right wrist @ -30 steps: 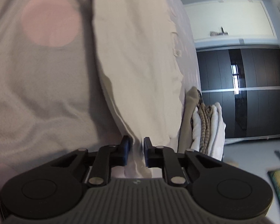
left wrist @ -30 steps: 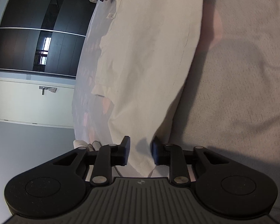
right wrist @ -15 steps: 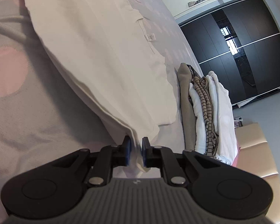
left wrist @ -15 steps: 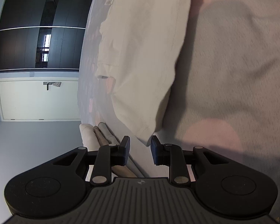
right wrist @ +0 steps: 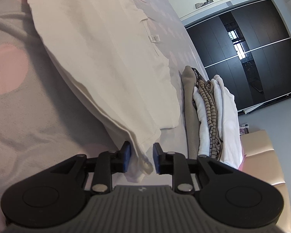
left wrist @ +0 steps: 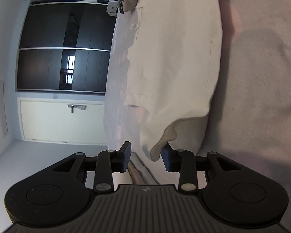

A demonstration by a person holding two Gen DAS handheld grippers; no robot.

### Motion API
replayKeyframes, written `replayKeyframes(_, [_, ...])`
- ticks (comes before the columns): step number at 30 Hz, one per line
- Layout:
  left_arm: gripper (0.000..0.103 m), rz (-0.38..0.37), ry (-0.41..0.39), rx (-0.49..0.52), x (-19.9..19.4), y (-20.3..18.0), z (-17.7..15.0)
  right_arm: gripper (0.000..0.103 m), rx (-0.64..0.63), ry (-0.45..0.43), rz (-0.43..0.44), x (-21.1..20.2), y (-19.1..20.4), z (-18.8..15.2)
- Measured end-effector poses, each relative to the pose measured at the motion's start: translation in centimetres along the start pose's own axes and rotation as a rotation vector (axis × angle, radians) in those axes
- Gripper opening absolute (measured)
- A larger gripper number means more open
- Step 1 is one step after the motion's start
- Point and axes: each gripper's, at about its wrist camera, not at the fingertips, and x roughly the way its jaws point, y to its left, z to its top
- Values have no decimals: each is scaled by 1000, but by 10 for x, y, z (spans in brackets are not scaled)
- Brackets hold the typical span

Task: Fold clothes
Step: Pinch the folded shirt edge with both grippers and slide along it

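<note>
Jaws of the left gripper [left wrist: 145,156] are opening, wider than a second ago; a corner of the cream garment [left wrist: 174,62] on the bedspread [left wrist: 261,77] droops against its right pad, top cut off. Right gripper [right wrist: 139,160] also opening, the garment's folded corner loose between pads, clothes pile [right wrist: 211,116] right.

Bedroom, bed [right wrist: 29,116], dark wardrobe [left wrist: 64,46] (sliding doors)

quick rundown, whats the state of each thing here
cream garment: folded, flat on the bed
left gripper: jaws opening, garment corner between them, not pinched
right gripper: jaws opening, garment corner between them, loose
clothes stack: folded, piled beside the garment
wardrobe doors: shut
white door: shut
</note>
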Motion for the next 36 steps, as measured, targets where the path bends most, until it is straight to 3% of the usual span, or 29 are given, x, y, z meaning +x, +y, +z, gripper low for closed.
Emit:
replayKeyframes(7, [32, -16, -11, 50, 4, -7, 2, 26, -36, -14, -13, -1, 3, -6])
replayKeyframes(20, [32, -17, -20, 54, 10, -13, 9, 32, -282, -64, -116, 8, 37, -21])
replayKeyframes(22, [31, -23, -9, 27, 13, -7, 10, 32, -282, -64, -127, 9, 37, -21])
replayKeyframes(24, [19, -41, 1, -17, 12, 0, 11, 32, -247, -56, -112, 8, 31, -20])
replayKeyframes(36, [18, -34, 11, -36, 6, 8, 7, 32, -222, -29, -59, -9, 21, -25])
